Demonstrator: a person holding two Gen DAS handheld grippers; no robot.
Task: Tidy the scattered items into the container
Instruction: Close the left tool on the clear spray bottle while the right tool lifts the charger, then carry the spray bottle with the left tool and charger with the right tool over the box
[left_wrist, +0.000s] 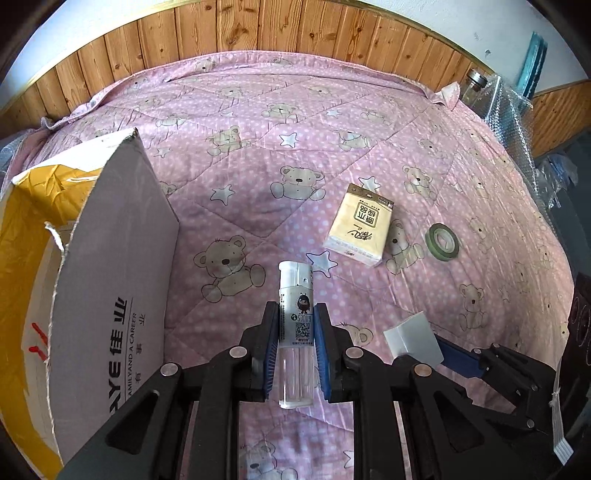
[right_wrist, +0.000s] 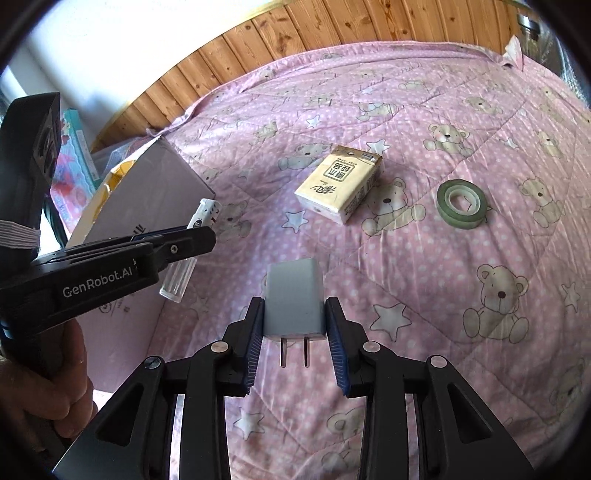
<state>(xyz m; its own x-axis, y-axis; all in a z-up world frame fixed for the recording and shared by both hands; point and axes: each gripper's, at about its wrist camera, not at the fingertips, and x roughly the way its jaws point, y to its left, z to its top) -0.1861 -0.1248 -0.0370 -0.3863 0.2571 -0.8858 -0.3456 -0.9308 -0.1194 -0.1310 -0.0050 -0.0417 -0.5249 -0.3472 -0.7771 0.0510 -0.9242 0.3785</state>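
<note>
Left claw (left_wrist: 295, 354) pinches the clear white-capped spray bottle (left_wrist: 295, 332) and right claw (right_wrist: 294, 332) the grey plug adapter (right_wrist: 294, 299); smooth sides might slip, probably missing the grey cardboard box (left_wrist: 110, 277).

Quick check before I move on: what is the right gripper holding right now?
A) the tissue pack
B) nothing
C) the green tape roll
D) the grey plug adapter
D: in the right wrist view the right gripper has its pads pressed on both sides of the grey plug adapter, prongs pointing back toward the camera, while the green tape roll and tissue pack lie on the quilt.
</note>
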